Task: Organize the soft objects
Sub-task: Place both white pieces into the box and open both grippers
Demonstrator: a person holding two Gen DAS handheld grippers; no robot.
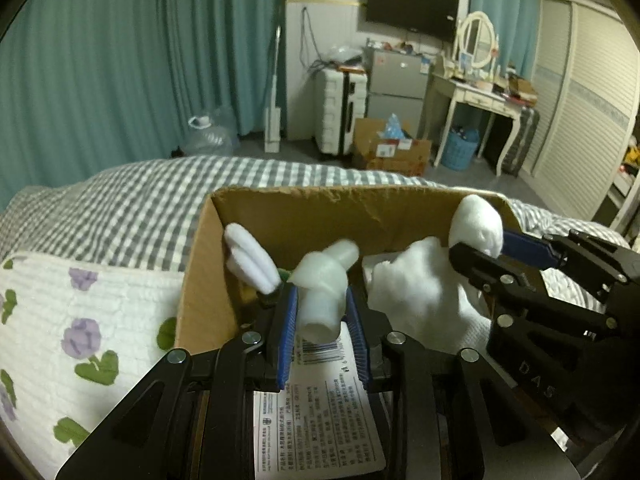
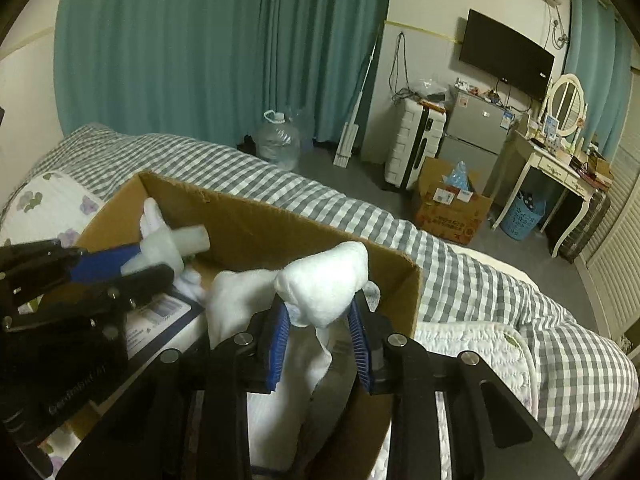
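An open cardboard box [image 1: 288, 208] sits on the bed. My left gripper [image 1: 322, 300] is shut on a pale white plush limb [image 1: 326, 280] over the box's inside; it also shows in the right wrist view [image 2: 172, 246]. My right gripper [image 2: 318, 312] is shut on a white soft cloth bundle [image 2: 324, 276] above the box's right part; that gripper [image 1: 480, 246] and the bundle [image 1: 476, 220] also show in the left wrist view. More white soft fabric [image 1: 416, 292] lies in the box. White plush ears [image 1: 248, 256] stick up at the box's left wall.
The box [image 2: 280, 224] holds a flat package with a printed label [image 1: 320, 408]. The bed has a grey checked cover [image 1: 140, 200] and a floral quilt [image 1: 60, 320]. Beyond the bed are teal curtains, a water jug [image 2: 278, 140], a suitcase, a fridge and a dressing table.
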